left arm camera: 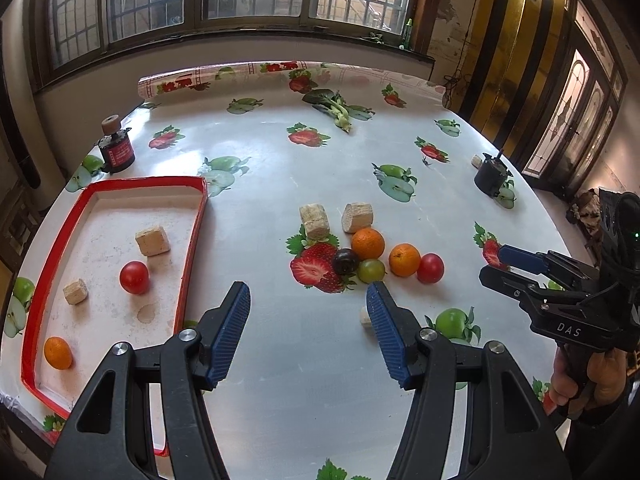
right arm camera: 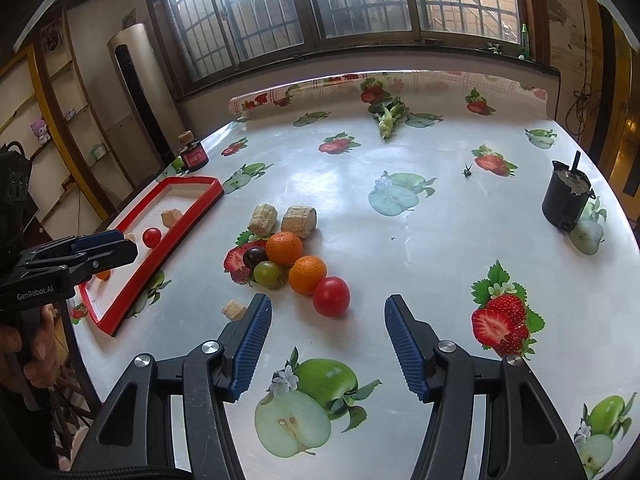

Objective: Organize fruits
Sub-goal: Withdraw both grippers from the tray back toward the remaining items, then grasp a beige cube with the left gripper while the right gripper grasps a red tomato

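Note:
A red-rimmed tray (left arm camera: 196, 240) at the left holds a red tomato (left arm camera: 134, 277), a small orange (left arm camera: 58, 353) and two wooden blocks (left arm camera: 152, 241). Mid-table lie two oranges (left arm camera: 367, 243) (right arm camera: 307, 274), a red tomato (right arm camera: 331, 297), a green tomato (right arm camera: 268, 274) and a dark plum (right arm camera: 255, 256). My left gripper (left arm camera: 308, 296) stands open and empty, above the table between the tray and the pile. My right gripper (right arm camera: 328, 307) is open and empty, its fingertips just short of the red tomato.
Two wooden blocks (left arm camera: 315, 221) lie behind the pile and a small one (right arm camera: 234, 310) sits in front. A red-labelled black jar (left arm camera: 118, 152) stands at the back left, a black cup (right arm camera: 566, 200) at the right, leafy greens (right arm camera: 386, 118) at the far edge.

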`<state>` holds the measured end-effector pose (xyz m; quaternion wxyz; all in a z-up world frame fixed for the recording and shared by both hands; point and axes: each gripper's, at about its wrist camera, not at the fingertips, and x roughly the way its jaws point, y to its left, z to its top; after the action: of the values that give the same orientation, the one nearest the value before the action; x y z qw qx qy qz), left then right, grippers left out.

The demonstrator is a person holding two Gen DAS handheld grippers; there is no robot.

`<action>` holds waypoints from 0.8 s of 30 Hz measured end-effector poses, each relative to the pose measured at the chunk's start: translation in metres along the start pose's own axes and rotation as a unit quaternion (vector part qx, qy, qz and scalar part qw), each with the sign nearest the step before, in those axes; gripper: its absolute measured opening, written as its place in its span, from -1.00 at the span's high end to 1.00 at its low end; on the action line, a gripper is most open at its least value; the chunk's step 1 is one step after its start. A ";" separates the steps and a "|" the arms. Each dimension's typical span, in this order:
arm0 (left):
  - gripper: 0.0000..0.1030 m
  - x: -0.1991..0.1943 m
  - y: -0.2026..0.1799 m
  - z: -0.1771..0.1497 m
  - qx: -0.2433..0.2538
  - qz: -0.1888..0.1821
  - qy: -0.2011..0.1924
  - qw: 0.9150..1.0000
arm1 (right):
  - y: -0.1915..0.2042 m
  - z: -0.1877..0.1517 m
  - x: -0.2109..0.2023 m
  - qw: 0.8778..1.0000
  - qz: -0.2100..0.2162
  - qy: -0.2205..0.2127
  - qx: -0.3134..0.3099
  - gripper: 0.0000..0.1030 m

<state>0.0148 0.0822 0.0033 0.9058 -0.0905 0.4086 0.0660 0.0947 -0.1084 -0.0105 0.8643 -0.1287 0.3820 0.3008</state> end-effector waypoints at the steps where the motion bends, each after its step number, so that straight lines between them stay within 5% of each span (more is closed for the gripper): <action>1: -0.15 0.001 -0.003 0.000 0.003 -0.002 0.001 1.000 | 0.000 0.000 0.000 1.000 0.000 0.000 0.000 -0.19; 24: -0.10 0.089 -0.049 -0.022 0.048 -0.044 0.084 0.994 | -0.023 -0.003 0.033 0.999 0.017 0.032 0.013 -0.13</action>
<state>0.0666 0.0334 -0.0727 0.8735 -0.0705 0.4817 -0.0015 0.1245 -0.1136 -0.0369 0.8479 -0.1202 0.4157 0.3063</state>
